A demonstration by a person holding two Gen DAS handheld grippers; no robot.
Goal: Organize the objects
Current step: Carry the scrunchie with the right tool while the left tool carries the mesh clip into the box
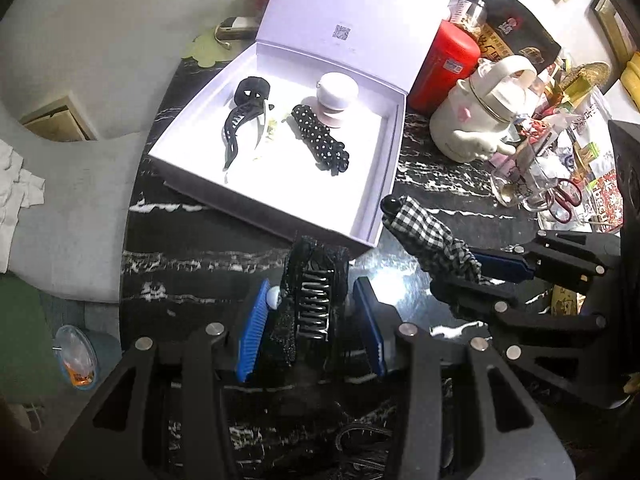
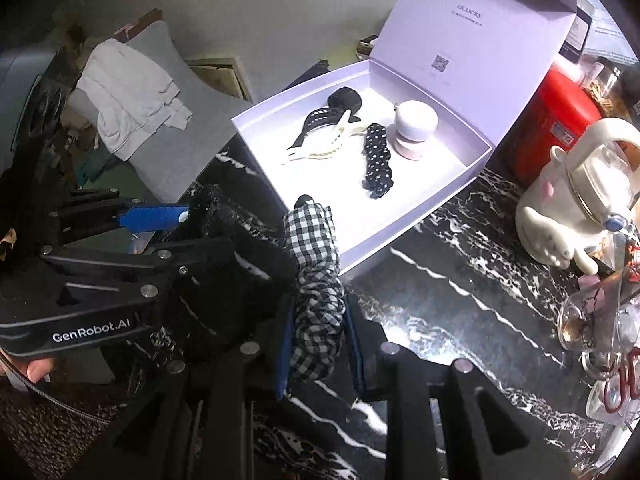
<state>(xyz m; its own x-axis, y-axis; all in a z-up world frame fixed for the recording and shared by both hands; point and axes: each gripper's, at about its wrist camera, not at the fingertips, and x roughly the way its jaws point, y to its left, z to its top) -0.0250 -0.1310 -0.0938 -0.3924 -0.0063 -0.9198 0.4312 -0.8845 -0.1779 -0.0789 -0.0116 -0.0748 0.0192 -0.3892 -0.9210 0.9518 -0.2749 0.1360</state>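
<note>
Your left gripper (image 1: 312, 312) is clenched on a black lace claw clip (image 1: 310, 300), above the black marble table (image 1: 200, 264), just short of the box. Your right gripper (image 2: 320, 344) grasps a black-and-white gingham hair clip (image 2: 314, 280), its tip at the near wall of the open lilac gift box (image 2: 460, 184). In the box: black claw clip (image 1: 240, 128), cream clip (image 2: 320, 148), polka-dot clip (image 1: 320, 140), pink round case (image 1: 338, 92).
</note>
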